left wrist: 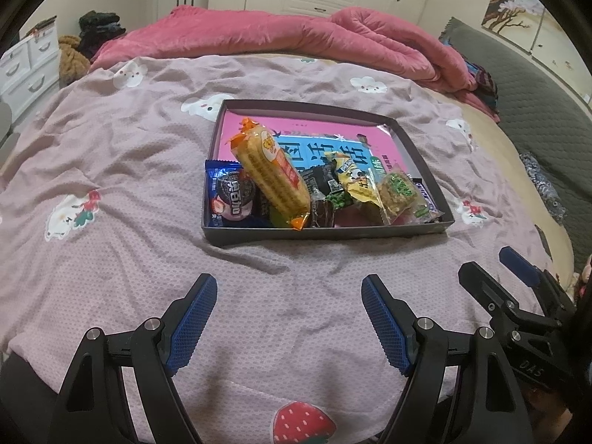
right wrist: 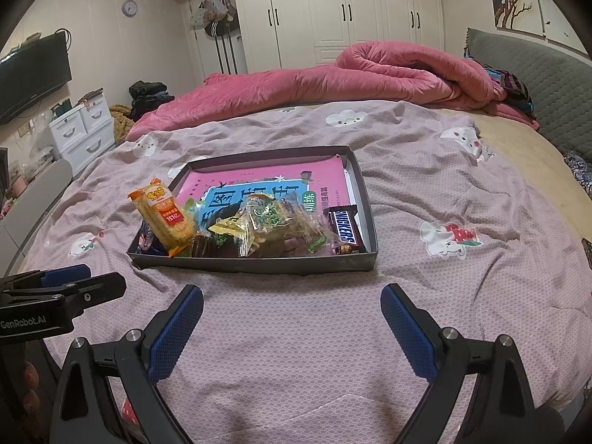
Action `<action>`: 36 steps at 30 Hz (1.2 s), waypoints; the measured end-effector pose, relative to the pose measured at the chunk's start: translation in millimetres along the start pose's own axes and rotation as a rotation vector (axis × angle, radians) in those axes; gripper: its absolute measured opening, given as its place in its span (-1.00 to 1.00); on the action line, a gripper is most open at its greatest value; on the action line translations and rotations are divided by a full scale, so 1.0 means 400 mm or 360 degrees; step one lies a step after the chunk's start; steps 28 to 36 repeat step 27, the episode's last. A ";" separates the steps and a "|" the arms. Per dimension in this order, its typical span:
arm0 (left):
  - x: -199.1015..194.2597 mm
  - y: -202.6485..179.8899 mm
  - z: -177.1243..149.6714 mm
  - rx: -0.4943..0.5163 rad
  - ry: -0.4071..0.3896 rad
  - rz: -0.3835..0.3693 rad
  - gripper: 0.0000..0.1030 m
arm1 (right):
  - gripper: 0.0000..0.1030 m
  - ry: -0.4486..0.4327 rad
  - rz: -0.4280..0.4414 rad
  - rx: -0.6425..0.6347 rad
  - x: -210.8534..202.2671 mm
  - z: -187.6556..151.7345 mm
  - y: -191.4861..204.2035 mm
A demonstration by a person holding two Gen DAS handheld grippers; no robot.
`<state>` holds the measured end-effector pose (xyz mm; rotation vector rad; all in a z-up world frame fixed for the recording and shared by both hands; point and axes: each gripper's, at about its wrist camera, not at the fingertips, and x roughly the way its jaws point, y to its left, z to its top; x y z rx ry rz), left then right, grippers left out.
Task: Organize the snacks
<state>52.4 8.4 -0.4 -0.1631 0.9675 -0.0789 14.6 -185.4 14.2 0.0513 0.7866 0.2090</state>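
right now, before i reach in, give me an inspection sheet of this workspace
surface: pink printed bedsheet, wrinkled
job's things: dark shallow box holding a pile of snacks: orange corn-wafer pack, Snickers bar, blue cookie pack, over a pink booklet
clutter: rolled pink quilt
grippers: left gripper open, empty; right gripper open, empty; both short of the box
cables: nothing seen
surroundings: white wardrobe, wall clock, television

Both wrist views look forward and steeply down along their own fingers across the bed [left wrist: 111, 170], from near its front edge. Both share the dark tray [left wrist: 325, 235] [right wrist: 255, 264] ahead; each also catches the neighbouring gripper at its side.
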 end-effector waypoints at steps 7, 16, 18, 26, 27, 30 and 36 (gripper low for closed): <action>-0.004 -0.003 0.001 0.0013 -0.0024 0.0041 0.58 | 0.89 0.0001 -0.0003 0.0002 0.001 0.001 -0.008; 0.004 -0.002 0.002 0.0001 -0.0053 0.0104 0.58 | 0.89 0.0019 -0.0013 0.0003 0.011 0.000 -0.019; 0.012 0.002 0.002 -0.0007 -0.0040 0.0110 0.58 | 0.89 0.0021 -0.0018 0.0004 0.015 0.000 -0.021; 0.030 0.024 0.005 -0.0039 -0.0043 0.0139 0.58 | 0.89 -0.0005 -0.0039 0.0050 0.029 0.004 -0.047; 0.034 0.030 0.008 -0.0046 -0.0042 0.0146 0.58 | 0.89 -0.0013 -0.0044 0.0059 0.031 0.006 -0.053; 0.034 0.030 0.008 -0.0046 -0.0042 0.0146 0.58 | 0.89 -0.0013 -0.0044 0.0059 0.031 0.006 -0.053; 0.034 0.030 0.008 -0.0046 -0.0042 0.0146 0.58 | 0.89 -0.0013 -0.0044 0.0059 0.031 0.006 -0.053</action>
